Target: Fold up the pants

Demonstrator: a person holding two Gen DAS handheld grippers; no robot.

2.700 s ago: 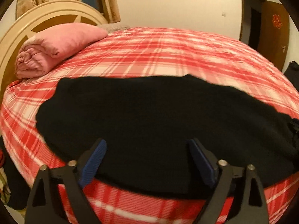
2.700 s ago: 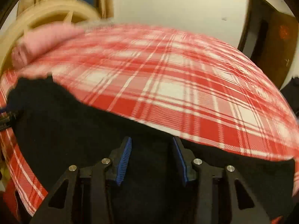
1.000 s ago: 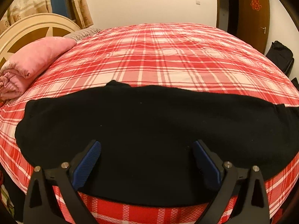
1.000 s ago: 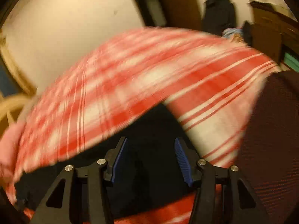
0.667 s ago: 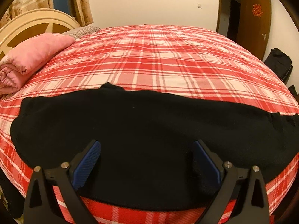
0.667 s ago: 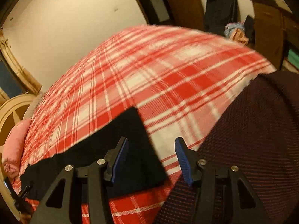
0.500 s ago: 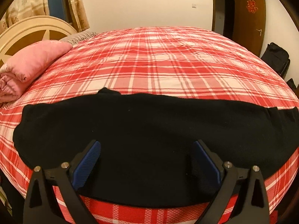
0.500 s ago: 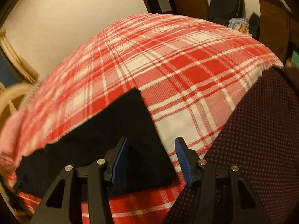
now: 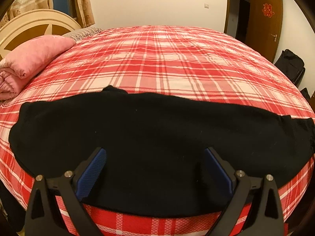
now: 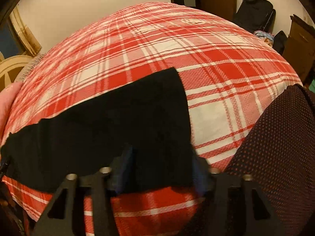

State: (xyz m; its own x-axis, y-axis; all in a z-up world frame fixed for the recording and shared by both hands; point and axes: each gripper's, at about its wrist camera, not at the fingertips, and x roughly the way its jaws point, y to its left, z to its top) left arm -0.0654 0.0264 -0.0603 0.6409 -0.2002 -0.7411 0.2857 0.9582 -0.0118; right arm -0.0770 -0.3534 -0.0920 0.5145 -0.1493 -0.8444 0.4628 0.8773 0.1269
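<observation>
Black pants (image 9: pixel 157 127) lie stretched sideways along the near edge of a red plaid bed (image 9: pixel 167 59). My left gripper (image 9: pixel 154 151) hovers open and wide over their middle, blue pads (image 9: pixel 92 169) apart from the cloth. In the right wrist view the leg end of the pants (image 10: pixel 118 122) ends in a straight hem. My right gripper (image 10: pixel 162 155) is low over that end and its jaws are closing. The near corner of the hem lies between the blurred fingers (image 10: pixel 126 157), which do not visibly pinch it.
A rolled pink blanket (image 9: pixel 33 63) and a cream headboard (image 9: pixel 29 23) are at the left. A brown door (image 9: pixel 265 19) and a black bag (image 9: pixel 289 64) stand at the right. Dark red-dotted fabric (image 10: pixel 275 157) fills the right wrist view's lower right.
My right gripper swung to the leg end, dropped closer to it, rolled, and its jaws narrowed around the hem corner. The left gripper stayed over the pants' middle.
</observation>
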